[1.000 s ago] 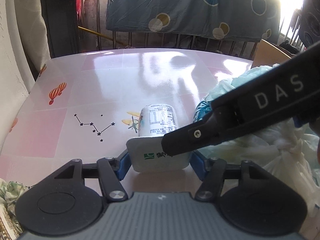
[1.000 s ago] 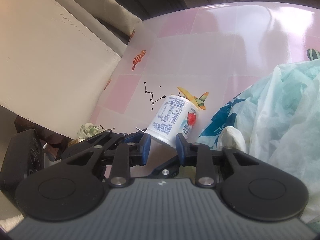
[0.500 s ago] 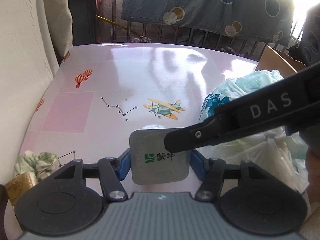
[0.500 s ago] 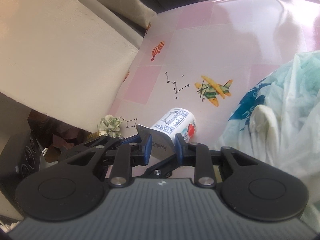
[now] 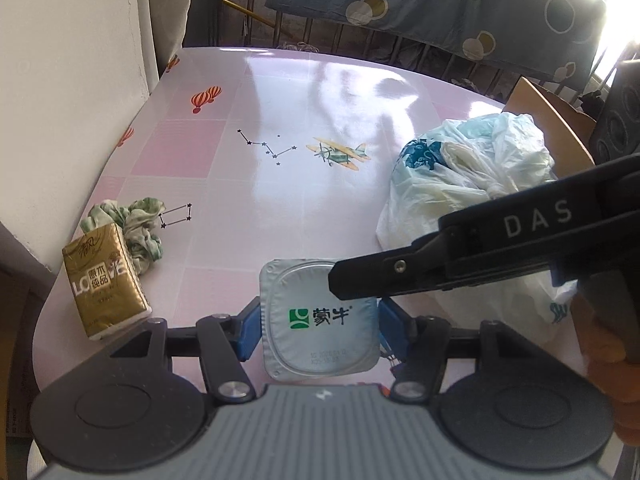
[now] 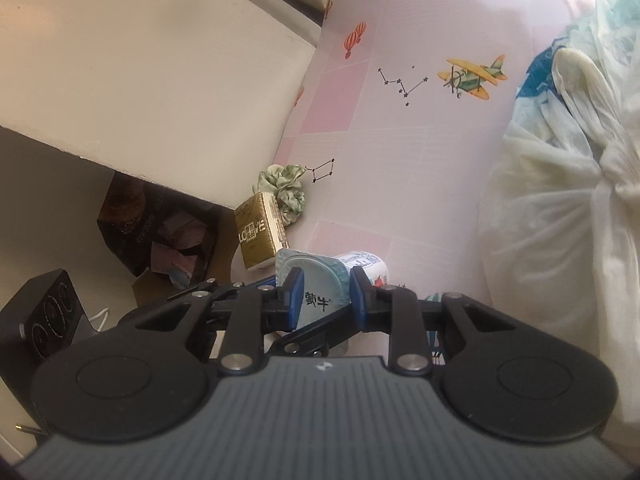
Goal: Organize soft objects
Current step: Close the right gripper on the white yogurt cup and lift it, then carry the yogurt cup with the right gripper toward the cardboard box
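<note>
My left gripper [image 5: 318, 330] is shut on a white yogurt cup [image 5: 320, 320], foil lid facing the camera, held above the table's near edge. My right gripper [image 6: 325, 294] straddles the same cup [image 6: 316, 280] from the side; its blue pads sit on either side of the lid, and I cannot tell whether they press it. The right gripper's black arm [image 5: 500, 252] crosses the left wrist view. A green-white scrunchie [image 5: 136, 224] and a gold tissue pack [image 5: 102, 280] lie at the table's left edge. A knotted white plastic bag [image 5: 468, 184] lies at the right.
The pink table [image 5: 320, 100] has printed balloons, stars and a plane. A cream wall [image 5: 72, 80] borders its left side. A cardboard box [image 5: 548, 120] stands behind the bag. A dark bag of items [image 6: 160, 232] sits on the floor below the table's edge.
Both grippers have pulled back and up with the cup, which tipped from lying along the view to lid-on. The scrunchie and tissue pack have come into view.
</note>
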